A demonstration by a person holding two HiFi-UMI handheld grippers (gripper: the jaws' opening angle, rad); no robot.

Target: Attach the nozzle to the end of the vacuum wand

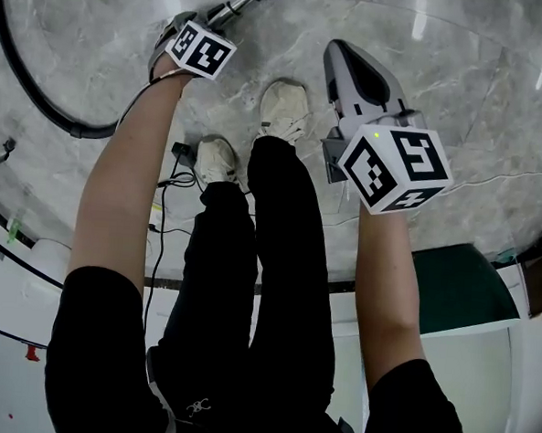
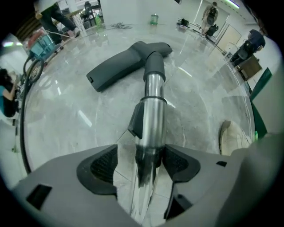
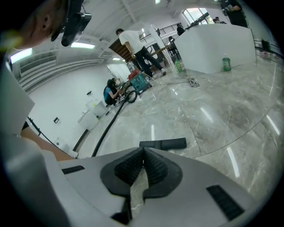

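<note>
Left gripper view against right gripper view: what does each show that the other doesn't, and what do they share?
Only the left gripper view: the metal wand running between the left gripper's open jaws, with a dark grey angled part at its far end. Only the right gripper view: the right gripper shut and empty, and a dark straight piece, possibly the nozzle, lying on the floor. Both: the grey marble floor and a black hose.

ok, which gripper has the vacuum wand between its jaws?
The left gripper: its jaws stand open on either side of the metal vacuum wand. The right gripper has its jaws shut with nothing between them.
</note>
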